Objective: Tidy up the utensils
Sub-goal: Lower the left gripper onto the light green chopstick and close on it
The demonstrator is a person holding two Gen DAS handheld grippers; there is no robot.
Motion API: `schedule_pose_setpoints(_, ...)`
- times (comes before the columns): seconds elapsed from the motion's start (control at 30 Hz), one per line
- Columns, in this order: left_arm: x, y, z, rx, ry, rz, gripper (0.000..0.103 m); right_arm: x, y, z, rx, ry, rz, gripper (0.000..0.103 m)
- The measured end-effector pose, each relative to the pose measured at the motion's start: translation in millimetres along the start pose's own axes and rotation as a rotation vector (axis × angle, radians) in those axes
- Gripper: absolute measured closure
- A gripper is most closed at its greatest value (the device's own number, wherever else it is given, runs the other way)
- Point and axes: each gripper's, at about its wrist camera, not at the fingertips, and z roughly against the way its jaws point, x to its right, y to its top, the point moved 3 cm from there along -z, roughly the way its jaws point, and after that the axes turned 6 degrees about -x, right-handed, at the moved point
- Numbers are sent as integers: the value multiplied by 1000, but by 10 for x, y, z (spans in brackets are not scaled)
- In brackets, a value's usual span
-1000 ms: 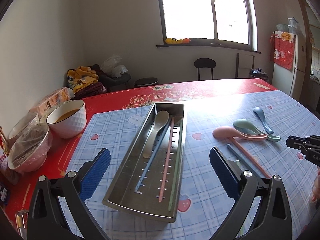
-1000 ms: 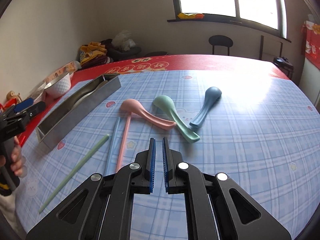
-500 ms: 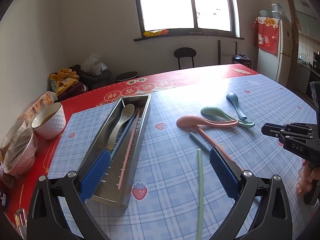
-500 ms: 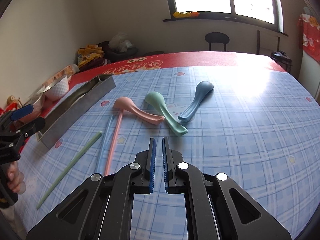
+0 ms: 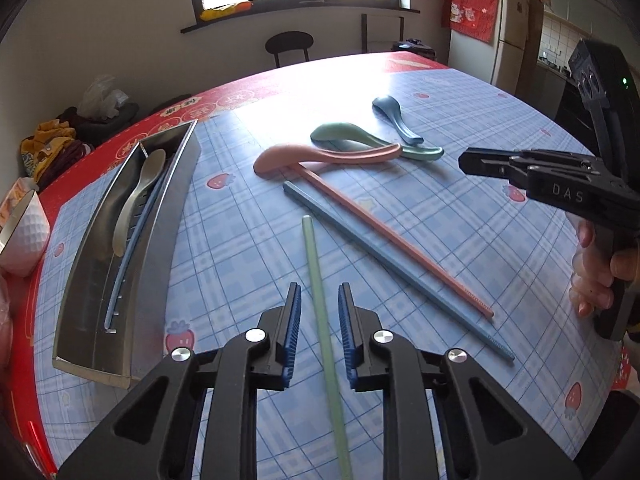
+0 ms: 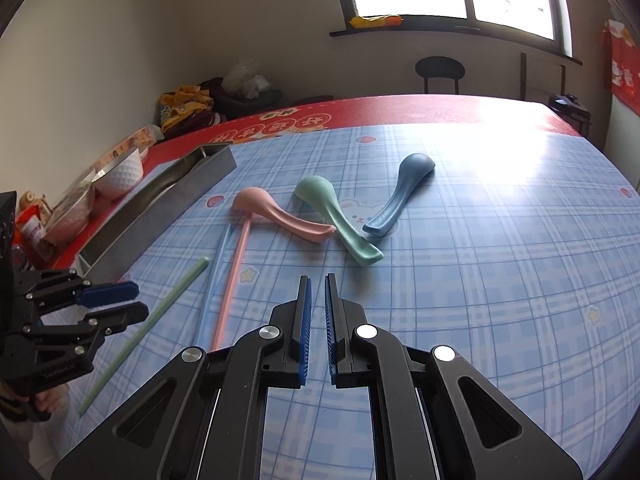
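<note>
Left hand-held gripper (image 5: 319, 312) is closing around the green chopstick (image 5: 320, 300), pads not yet touching. Right hand-held gripper (image 6: 316, 300) hovers closed, empty, above the surface (image 6: 480, 280).

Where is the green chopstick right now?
Left wrist view: green chopstick lies on the tablecloth between the closing left hand-held gripper fingers, left of the blue chopstick.

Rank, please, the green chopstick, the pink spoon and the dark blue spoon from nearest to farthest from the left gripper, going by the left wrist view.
1. Green chopstick: between the closing jaws of the left gripper, pads not yet touching.
2. Pink spoon: mid-table, ahead.
3. Dark blue spoon: farthest, toward the right.
</note>
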Motion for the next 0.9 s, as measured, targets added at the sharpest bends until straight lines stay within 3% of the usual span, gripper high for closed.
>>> schedule_pose_setpoints(0.17,-35,-131,-61,-51,3,-4,85,28,-2,2,-3,22,-12,95)
schedule_pose_setpoints(0.53,-47,-182,-39,-59,-8,6,87,38,-2,-25,-19,48,-23,95)
schedule_pose_setpoints(0.73,-32,-203,-38,-27,-40,19,97,53,-4,-37,-28,58,-30,95)
schedule_pose_setpoints(0.9,-120,-115,-84,-32,-86,101,97,77,-1,-57,-38,61,-44,95)
